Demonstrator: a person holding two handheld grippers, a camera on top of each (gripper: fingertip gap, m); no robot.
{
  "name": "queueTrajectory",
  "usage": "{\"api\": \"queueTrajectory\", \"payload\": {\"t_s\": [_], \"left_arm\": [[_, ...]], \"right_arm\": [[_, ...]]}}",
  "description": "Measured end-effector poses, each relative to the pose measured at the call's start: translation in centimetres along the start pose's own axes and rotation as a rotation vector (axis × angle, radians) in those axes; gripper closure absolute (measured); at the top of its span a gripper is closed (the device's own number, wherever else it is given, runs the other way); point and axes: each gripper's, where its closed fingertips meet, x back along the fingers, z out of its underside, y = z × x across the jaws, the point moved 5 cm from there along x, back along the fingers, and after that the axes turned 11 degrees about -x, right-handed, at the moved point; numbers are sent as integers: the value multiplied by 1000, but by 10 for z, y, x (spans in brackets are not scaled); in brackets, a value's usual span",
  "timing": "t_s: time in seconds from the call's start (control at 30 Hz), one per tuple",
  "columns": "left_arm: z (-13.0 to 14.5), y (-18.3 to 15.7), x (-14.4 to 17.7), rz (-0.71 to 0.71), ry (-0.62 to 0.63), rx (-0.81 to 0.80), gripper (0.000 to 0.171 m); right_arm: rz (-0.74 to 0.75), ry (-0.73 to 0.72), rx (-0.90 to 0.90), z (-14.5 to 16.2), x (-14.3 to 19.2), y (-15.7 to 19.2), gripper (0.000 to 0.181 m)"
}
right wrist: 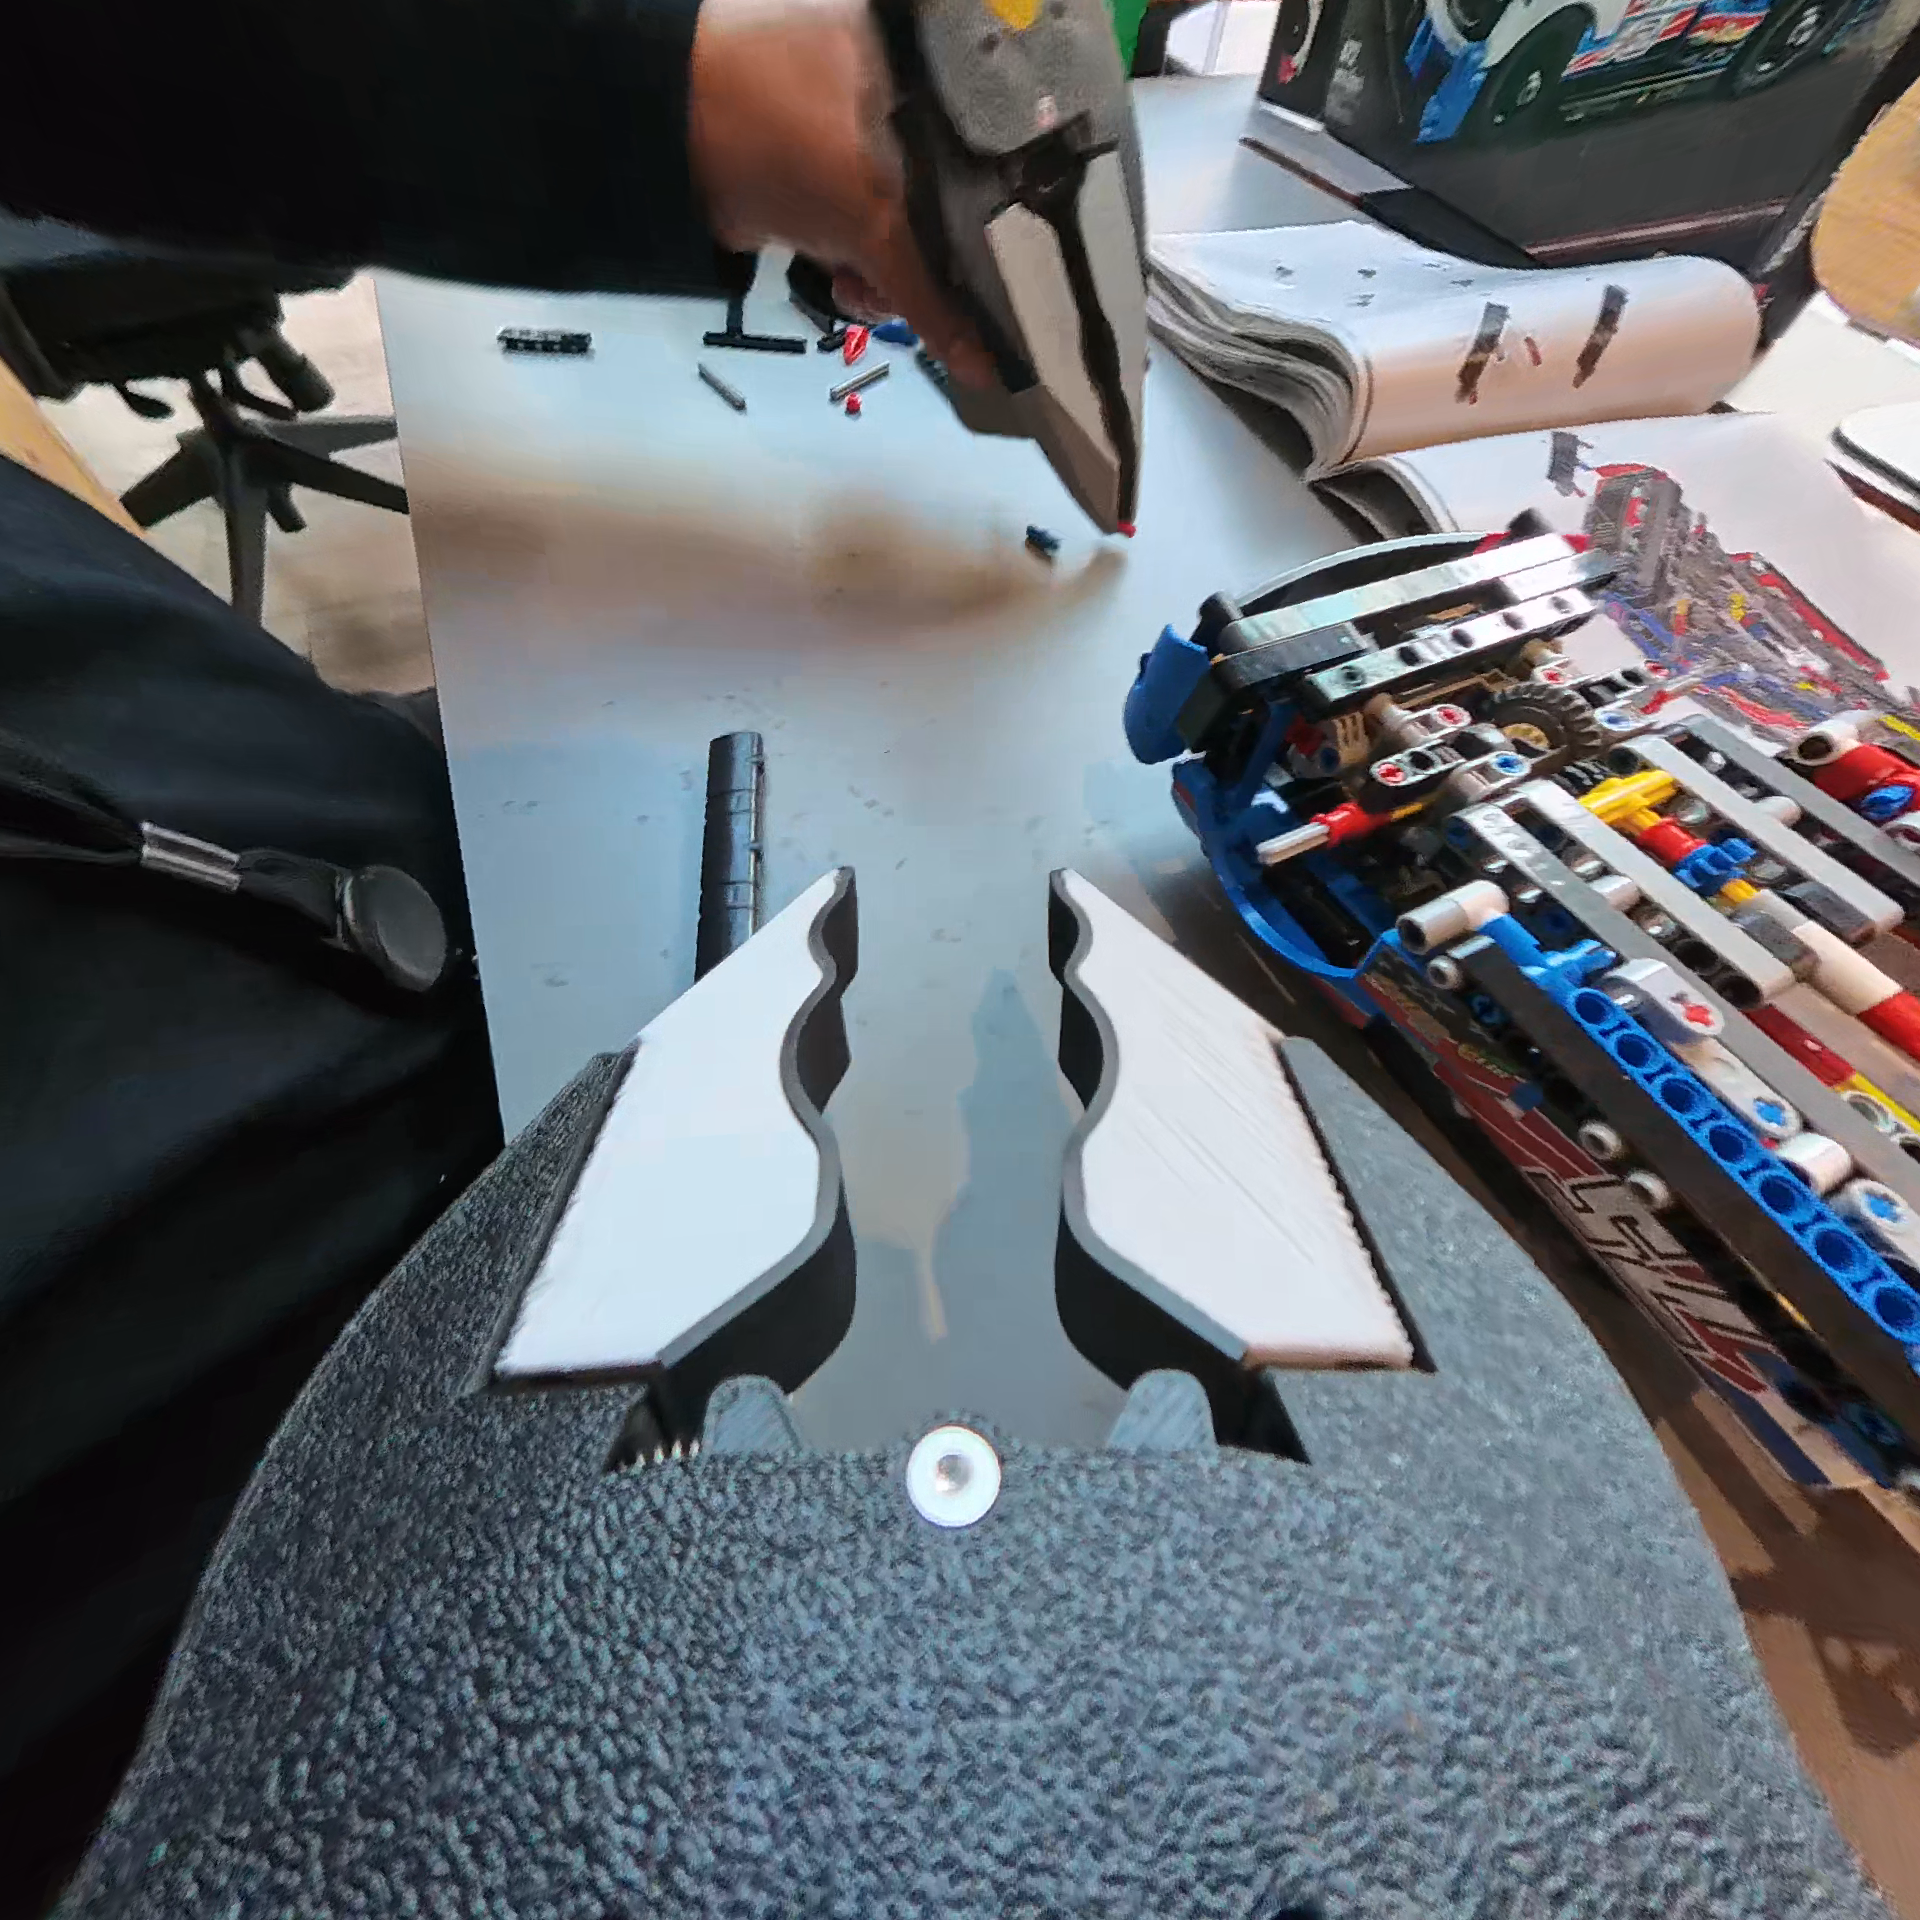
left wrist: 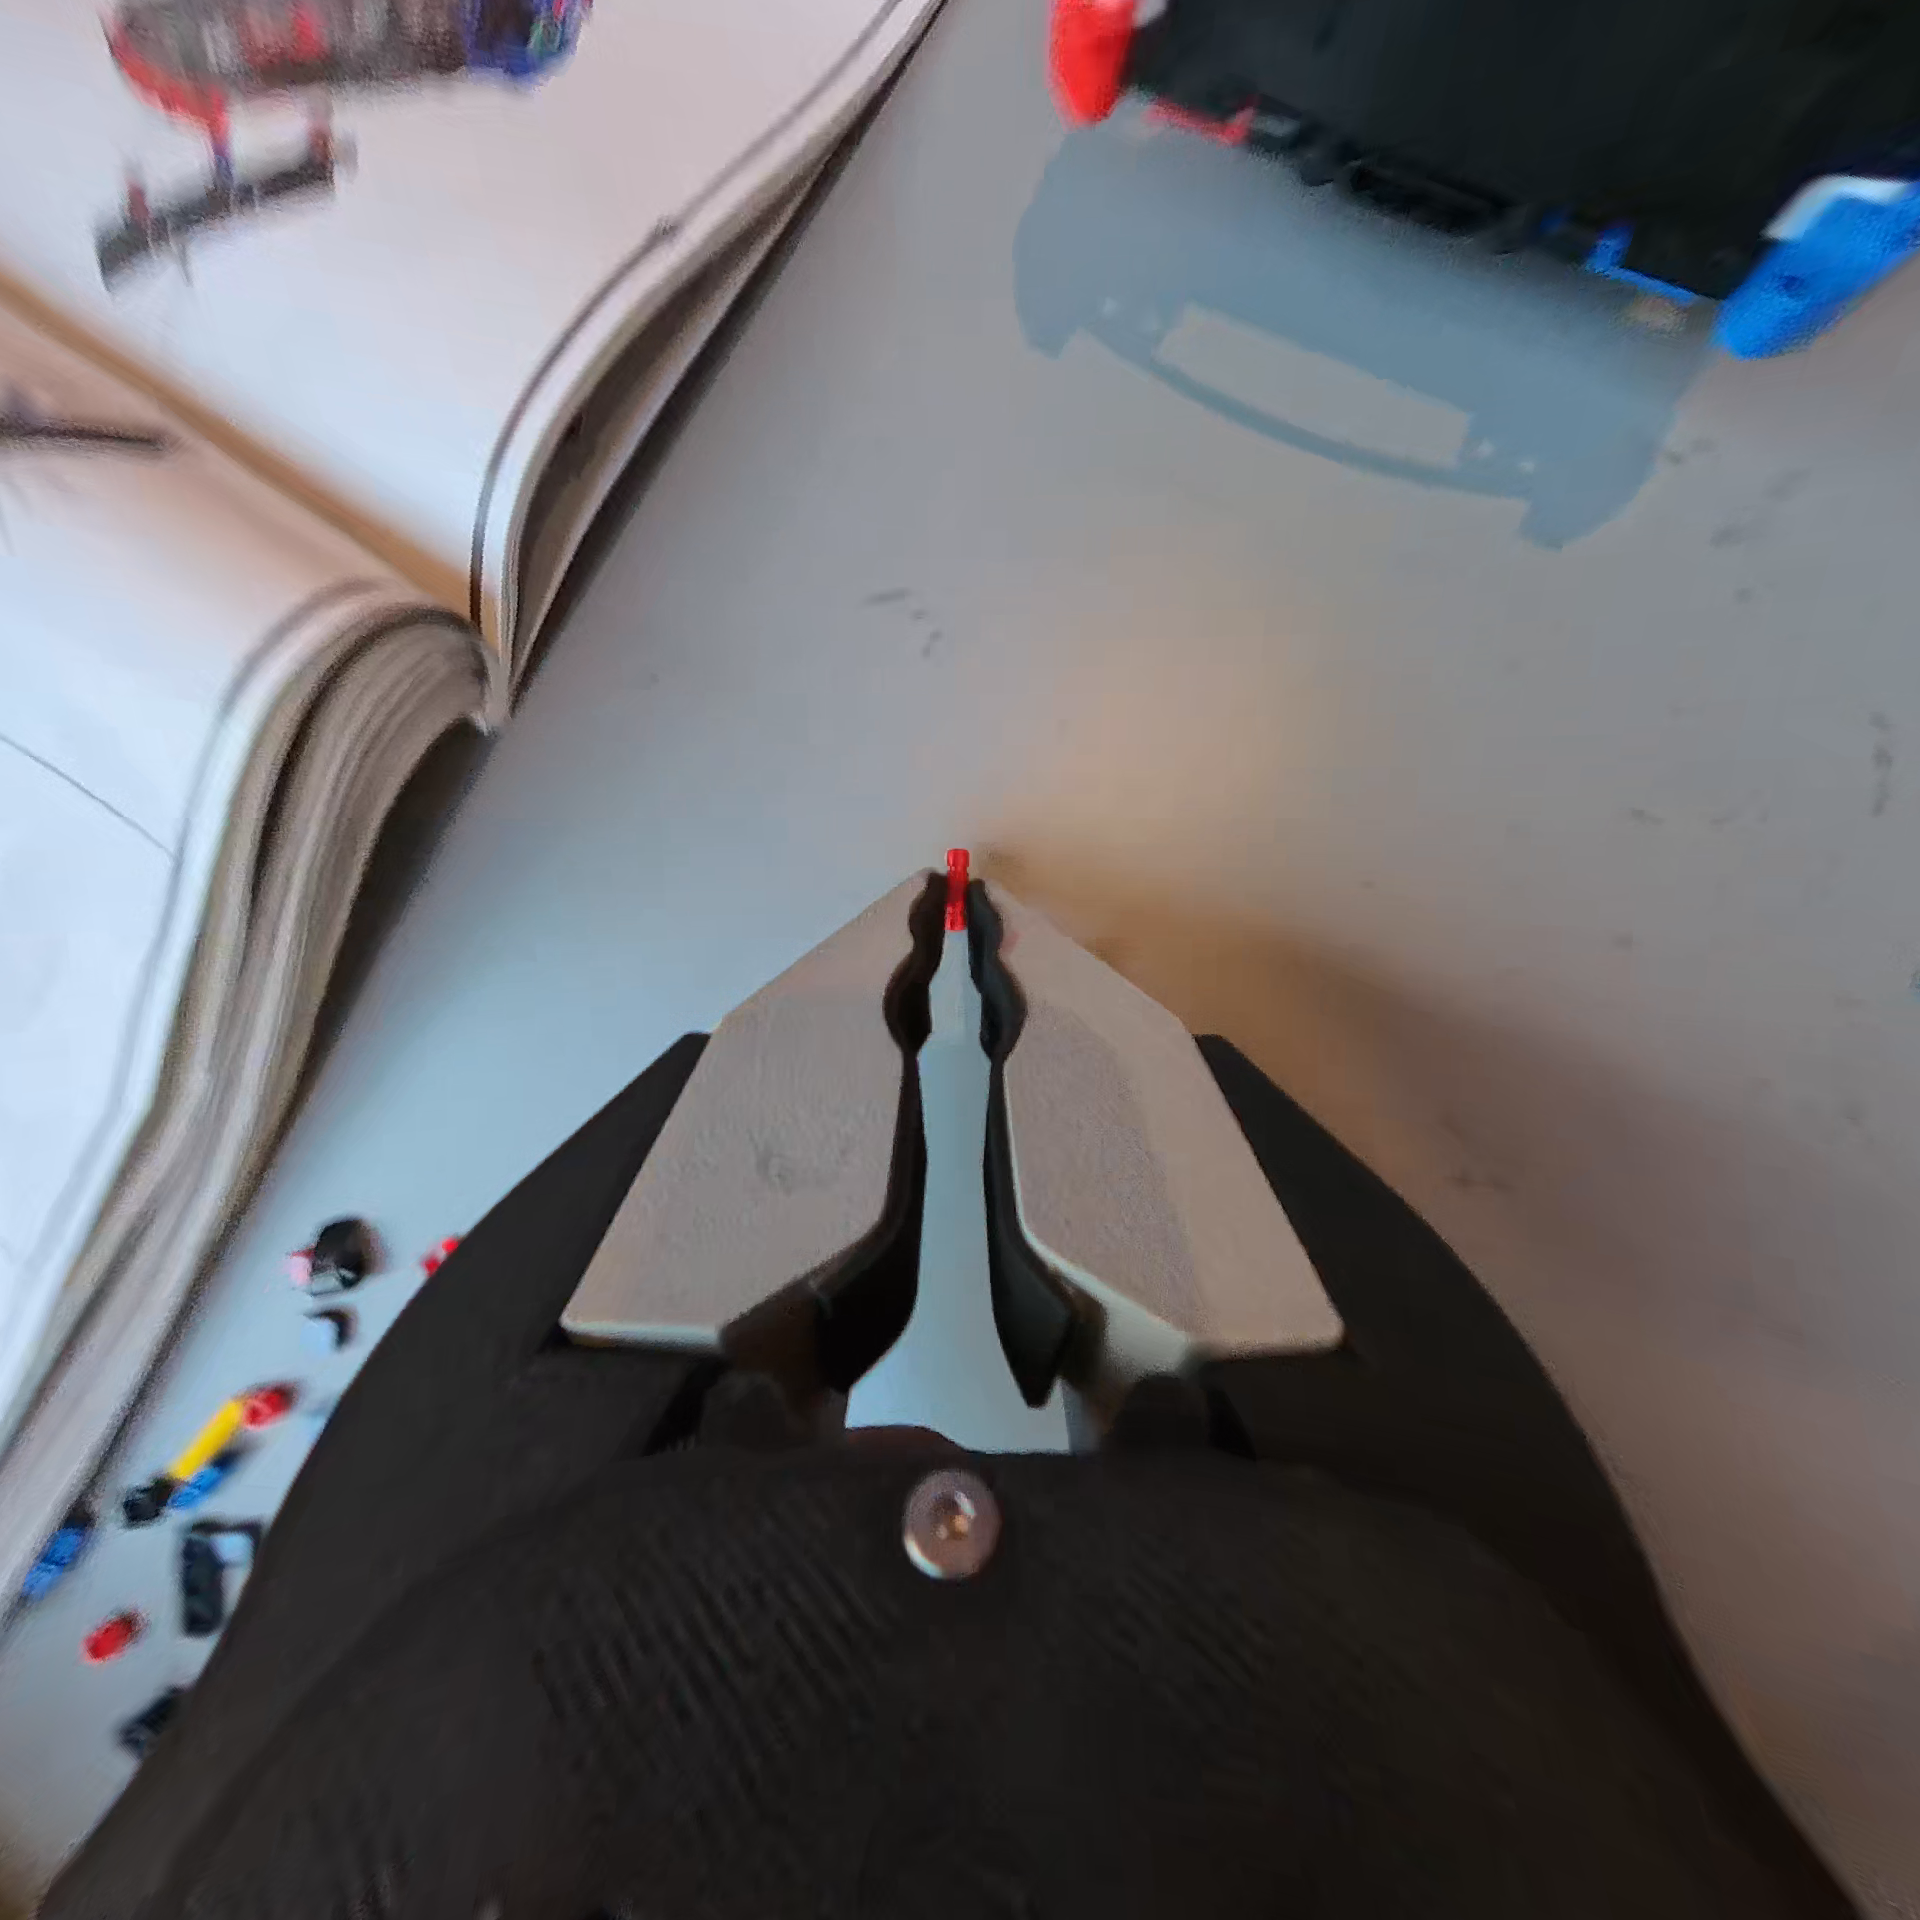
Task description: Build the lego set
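My left gripper (left wrist: 954, 896) is shut on a small red pin (left wrist: 956, 885) whose end sticks out past the fingertips, just above the grey table. The right wrist view shows that gripper (right wrist: 1114, 516) too, tip down, with the red pin (right wrist: 1127, 529) at its tip and a small dark blue piece (right wrist: 1041, 538) lying next to it. My right gripper (right wrist: 951, 914) is open and empty over the table. A black beam (right wrist: 730, 847) lies just left of its left finger. The partly built blue, black and red car (right wrist: 1558, 831) sits to its right.
The open instruction book (left wrist: 312, 520) lies left of my left gripper and also shows in the right wrist view (right wrist: 1455, 343). Loose small parts (left wrist: 197, 1475) lie at the lower left and at the table's far end (right wrist: 790, 353). The set's box (right wrist: 1558, 114) stands at the back. About 20 cm separates my left fingertips from my right.
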Motion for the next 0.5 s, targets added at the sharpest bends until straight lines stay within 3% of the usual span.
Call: {"api": "queueTrajectory", "payload": {"t_s": [0.13,0.23,0.5], "left_arm": [[-38,-45,27,-112,-240,-402,170],[-64,-88,47,-162,-356,-588,170],[-89,-144,72,-207,-508,-681,170]], "right_arm": [[-27,-63,-26,-10,2,3,159],[-60,-77,-32,-22,-4,10,168],[-141,-90,-74,-51,-24,25,171]]}}
